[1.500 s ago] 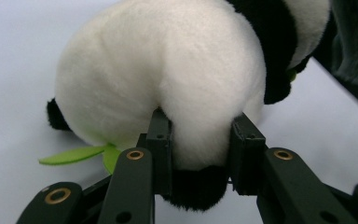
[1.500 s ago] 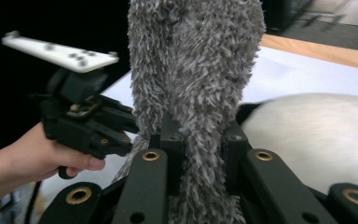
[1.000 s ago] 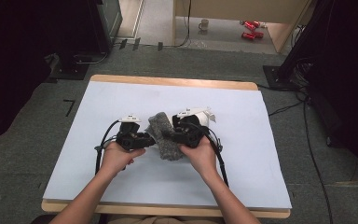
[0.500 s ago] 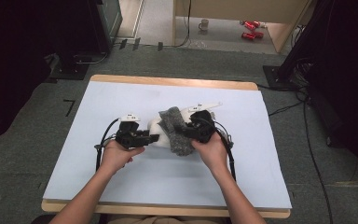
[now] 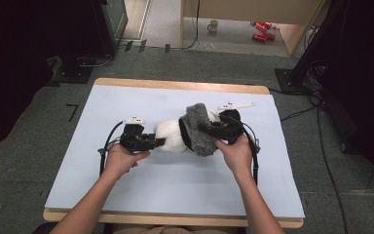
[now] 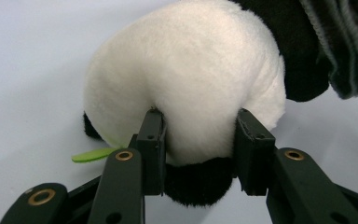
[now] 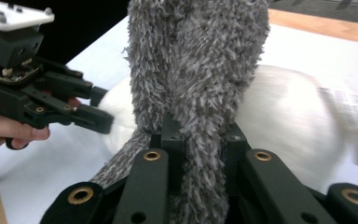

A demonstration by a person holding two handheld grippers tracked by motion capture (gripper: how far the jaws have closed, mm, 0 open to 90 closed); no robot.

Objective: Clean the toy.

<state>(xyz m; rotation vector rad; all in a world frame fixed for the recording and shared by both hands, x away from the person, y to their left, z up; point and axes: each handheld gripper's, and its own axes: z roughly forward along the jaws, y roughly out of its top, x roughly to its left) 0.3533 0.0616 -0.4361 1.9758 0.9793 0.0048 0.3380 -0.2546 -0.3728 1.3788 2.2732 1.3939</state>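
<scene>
Since a second ago you are carrying the grey cloth [image 5: 198, 130] to your right and up with your right tongs [image 5: 213, 130], so the plush [image 5: 171, 136] is now showing white between your two hands where the cloth was covering it. Your right tongs [image 7: 200, 135] are clamping a fold of the cloth, the jaws nearly together. Your left tongs [image 6: 199, 140] are sitting narrow on the rear of the plush [image 6: 186, 79], pads pressing into the fur; they have just been easing open a little. The plush is lying mid-bench [image 5: 126, 97] between the hands. The cloth is hiding the plush's far end, and the right gripper view is blurring it.
</scene>
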